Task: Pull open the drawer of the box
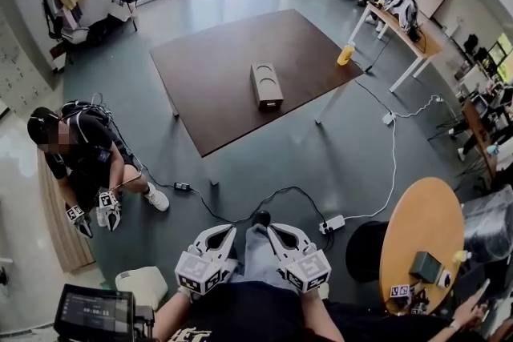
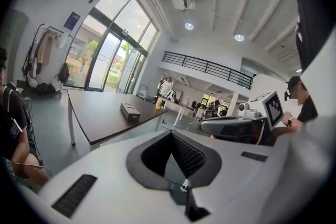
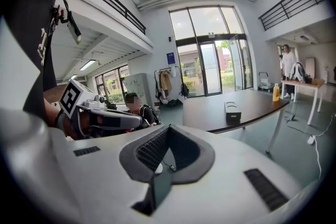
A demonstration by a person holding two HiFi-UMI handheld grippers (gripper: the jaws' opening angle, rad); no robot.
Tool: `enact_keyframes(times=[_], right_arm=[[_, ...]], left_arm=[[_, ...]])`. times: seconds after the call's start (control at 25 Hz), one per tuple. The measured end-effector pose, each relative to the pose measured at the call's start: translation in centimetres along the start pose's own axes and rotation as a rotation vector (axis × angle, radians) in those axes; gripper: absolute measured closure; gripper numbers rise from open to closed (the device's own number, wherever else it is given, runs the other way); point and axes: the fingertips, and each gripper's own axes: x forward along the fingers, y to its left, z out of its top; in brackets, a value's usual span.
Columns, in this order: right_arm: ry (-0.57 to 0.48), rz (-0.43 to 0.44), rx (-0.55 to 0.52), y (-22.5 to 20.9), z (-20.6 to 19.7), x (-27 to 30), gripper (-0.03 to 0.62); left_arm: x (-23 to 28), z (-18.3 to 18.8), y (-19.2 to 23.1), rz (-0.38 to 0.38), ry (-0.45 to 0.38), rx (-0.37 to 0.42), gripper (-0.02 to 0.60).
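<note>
A large dark brown table (image 1: pixel 216 84) stands on a grey floor in a bright, open room. An oblong grey-brown box (image 1: pixel 266 86) lies flat on the table, toward the table's right corner and a little in from its near edge. No other object touches the box.

Both tools are held low at the person's lap, well apart from the table. The left gripper (image 1: pixel 218 238) and the right gripper (image 1: pixel 282 236) each have their jaws brought together with nothing between them.

From this far away the drawer front and any pull cannot be made out. The box looks small, rigid and probably light, and the tabletop looks smooth. A tug on the drawer may therefore drag the whole box. A sensible hold would be one gripper steadying the body while the other takes the drawer's front lip or handle.

No brand or label can be read on the box. Each gripper's cube shows black-and-white square markers. The digits on a small screen (image 1: pixel 94 312) at the lower left are too small to read.
</note>
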Motion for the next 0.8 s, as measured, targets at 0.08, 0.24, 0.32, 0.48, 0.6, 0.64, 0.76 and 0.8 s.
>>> enact_keyframes(times=[0.08, 0.24, 0.32, 0.48, 0.6, 0.64, 0.76, 0.8], right_arm=[[0.003, 0.024, 0.004, -0.2, 0.3, 0.6, 0.608], [-0.007, 0.075, -0.028, -1.5, 1.8, 2.7, 0.608], [-0.013, 0.088, -0.037, -2.5, 2.5, 3.6, 0.608], [-0.021, 0.084, -0.023, -5.4, 3.5, 4.2, 0.608], [-0.017, 0.073, 0.002, -7.9, 3.3, 4.6, 0.608], [-0.015, 0.07, 0.01, -8.8, 3.2, 4.8, 0.608], [-0.012, 0.066, 0.031, -11.4, 3.1, 5.6, 0.608], [-0.013, 0.068, 0.033, -12.1, 3.3, 5.9, 0.608]], left_arm=[[0.2, 0.5, 0.2, 0.012, -0.003, 0.004, 0.575], [1.3, 2.0, 1.2, 0.051, -0.038, -0.001, 0.575], [1.9, 2.3, 1.5, 0.069, -0.037, -0.008, 0.575], [4.1, 2.9, 1.3, 0.076, -0.015, 0.003, 0.575], [6.6, 3.5, 1.6, 0.072, -0.002, 0.009, 0.575], [7.4, 3.9, 1.7, 0.071, -0.002, 0.015, 0.575], [9.8, 5.4, 1.9, 0.076, 0.002, 0.038, 0.575], [10.4, 6.0, 2.1, 0.079, 0.002, 0.042, 0.575]])
